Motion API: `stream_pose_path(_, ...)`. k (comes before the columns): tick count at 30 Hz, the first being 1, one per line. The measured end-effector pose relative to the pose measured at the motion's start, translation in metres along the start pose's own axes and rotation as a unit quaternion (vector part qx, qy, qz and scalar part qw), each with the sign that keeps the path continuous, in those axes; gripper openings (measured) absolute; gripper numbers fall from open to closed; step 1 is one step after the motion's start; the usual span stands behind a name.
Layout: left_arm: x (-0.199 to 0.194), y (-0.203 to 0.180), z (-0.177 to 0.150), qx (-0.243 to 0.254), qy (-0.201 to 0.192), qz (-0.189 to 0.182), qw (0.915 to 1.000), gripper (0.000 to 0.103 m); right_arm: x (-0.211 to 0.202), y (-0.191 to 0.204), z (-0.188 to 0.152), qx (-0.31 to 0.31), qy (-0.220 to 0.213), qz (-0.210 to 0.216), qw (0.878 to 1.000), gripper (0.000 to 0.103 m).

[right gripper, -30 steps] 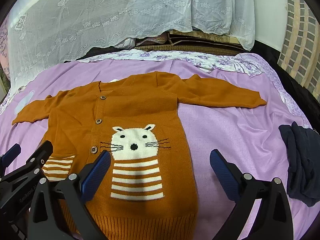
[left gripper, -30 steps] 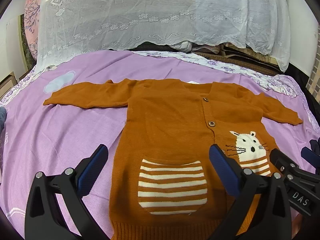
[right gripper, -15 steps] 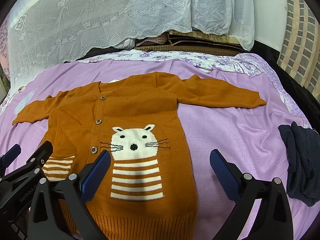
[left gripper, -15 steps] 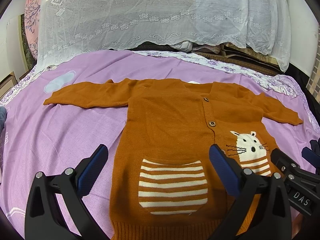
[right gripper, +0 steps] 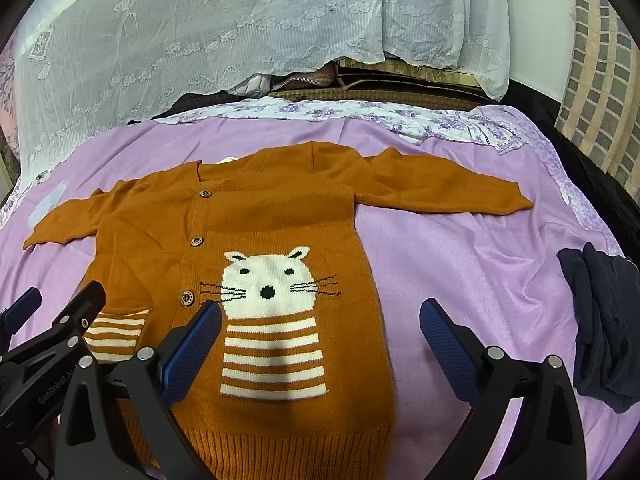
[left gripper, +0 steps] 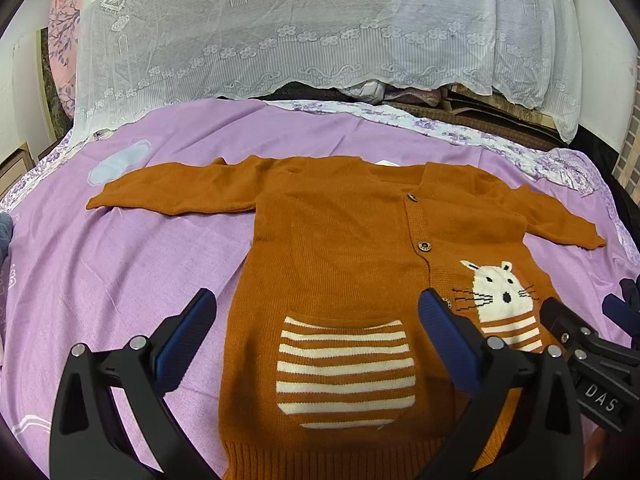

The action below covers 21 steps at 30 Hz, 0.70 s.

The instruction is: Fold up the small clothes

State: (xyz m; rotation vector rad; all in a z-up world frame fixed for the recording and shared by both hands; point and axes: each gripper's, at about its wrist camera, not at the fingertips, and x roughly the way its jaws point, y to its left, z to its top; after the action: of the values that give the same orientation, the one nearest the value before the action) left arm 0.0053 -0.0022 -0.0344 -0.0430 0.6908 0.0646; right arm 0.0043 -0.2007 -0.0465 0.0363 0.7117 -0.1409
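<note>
1. An orange cardigan (left gripper: 340,248) lies face up and buttoned on a purple bedsheet (left gripper: 120,264), both sleeves spread wide, seemingly laid flat ready for a first fold.
2. The left gripper (left gripper: 316,332) and right gripper (right gripper: 320,332) hover above the near hem, jaws wide apart and holding nothing.
3. A dark garment (right gripper: 604,320) sits at the sheet's right edge, well apart.
4. Nothing has visibly shifted over the past second.

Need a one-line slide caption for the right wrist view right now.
Open right gripper poised over an unfolded orange cat-motif cardigan on a purple bedsheet, dark garment at right.
</note>
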Motion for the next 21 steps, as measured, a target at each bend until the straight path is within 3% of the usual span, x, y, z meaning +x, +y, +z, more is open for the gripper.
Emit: stream_pose_path(21, 0.000, 0.005, -0.001, -0.003, 0.009, -0.006, 0.9999, 0.099, 0.010, 0.003, -0.007, -0.001, 0.005, 0.010, 1.000, 0.100)
